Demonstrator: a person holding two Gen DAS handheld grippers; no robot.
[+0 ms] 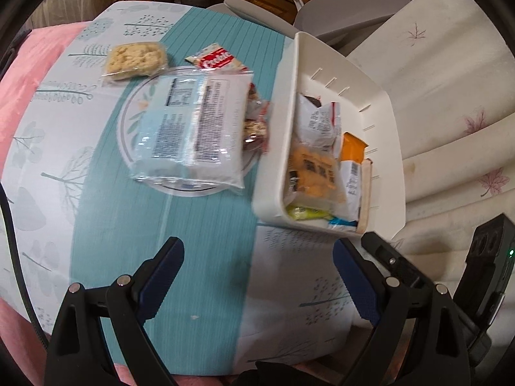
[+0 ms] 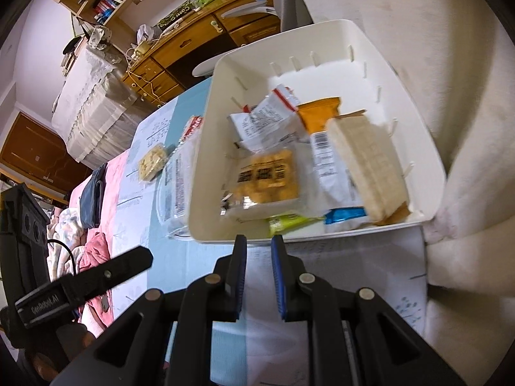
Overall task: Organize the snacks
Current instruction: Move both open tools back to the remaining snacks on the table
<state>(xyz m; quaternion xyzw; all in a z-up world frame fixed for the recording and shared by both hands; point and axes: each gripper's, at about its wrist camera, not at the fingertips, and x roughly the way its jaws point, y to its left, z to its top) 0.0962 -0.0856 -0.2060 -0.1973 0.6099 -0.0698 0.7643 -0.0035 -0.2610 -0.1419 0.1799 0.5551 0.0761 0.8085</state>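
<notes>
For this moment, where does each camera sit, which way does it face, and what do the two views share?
Left wrist: on the left gripper, looking steeply down at the table, plate and white bin; its open fingers show, the right gripper alongside.
Right wrist: on the right gripper, looking down into the bin; its nearly shut fingers show, the left gripper alongside.
Shared: bin, orange cracker pack, table.

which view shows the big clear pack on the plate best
The left wrist view: the big clear pack lies whole and unobstructed on the plate, label visible. The right wrist view shows only a strip of it; the white bin's wall hides the rest.
</notes>
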